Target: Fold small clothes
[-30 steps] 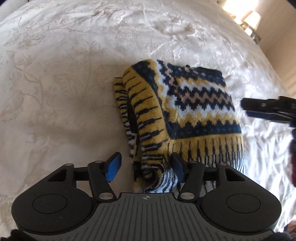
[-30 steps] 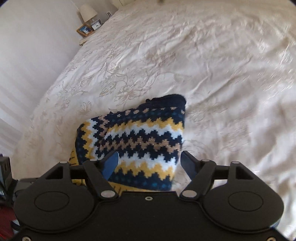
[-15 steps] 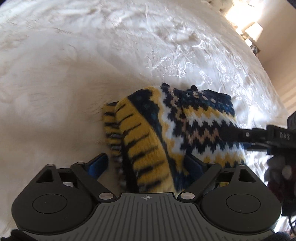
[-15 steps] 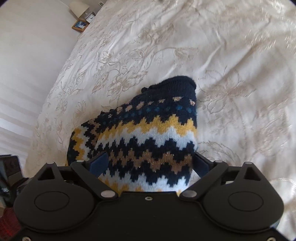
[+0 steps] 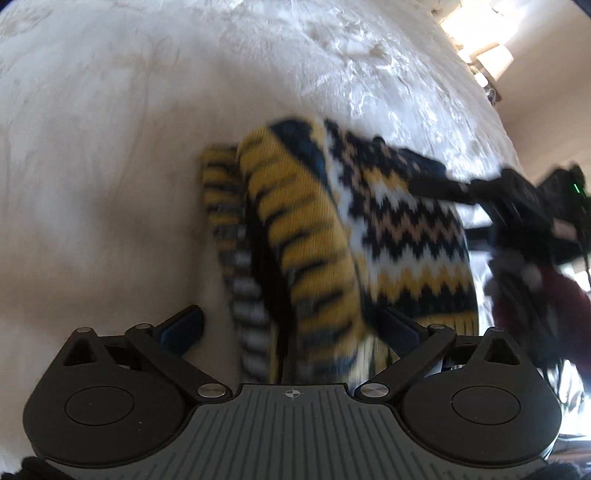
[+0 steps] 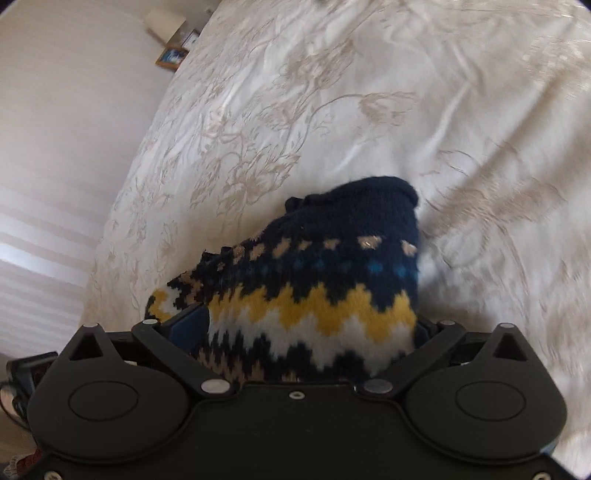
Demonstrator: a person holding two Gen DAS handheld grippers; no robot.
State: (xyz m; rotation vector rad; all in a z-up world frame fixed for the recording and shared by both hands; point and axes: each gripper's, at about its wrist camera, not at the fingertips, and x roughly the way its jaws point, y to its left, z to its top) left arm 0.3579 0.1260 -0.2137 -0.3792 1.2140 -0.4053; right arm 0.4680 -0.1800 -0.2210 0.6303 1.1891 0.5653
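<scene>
Folded knit sweater (image 5: 376, 236) lying on cream embroidered bedspread (image 5: 110, 155), bunched into a thick bundle. Navy ground with zigzag bands of yellow, white and tan; row of small blue dots and tan diamonds near the plain navy collar edge (image 6: 369, 195). Ribbed yellow-and-black striped hem folded over along the side nearest the left wrist view, layers stacked and uneven. Some motion blur on the near edges.

Left gripper (image 5: 291, 325) with jaws opening, spread wide, striped hem between the blue pads; pads not seen pressing the cloth. Right gripper (image 6: 310, 328) likewise opening, jaws wide, patterned body of sweater between them, filling the gap; firm contact not confirmed.

Right gripper also visible from the left wrist view at the far side of the sweater, one finger (image 5: 439, 190) over the patterned top; dark red sleeve (image 5: 565, 314) behind it.

Lamp (image 6: 162, 20) and framed picture (image 6: 171, 57) beyond the bed corner, against a pale wall (image 6: 55, 147). Nothing lying on the sweater besides the grippers.
</scene>
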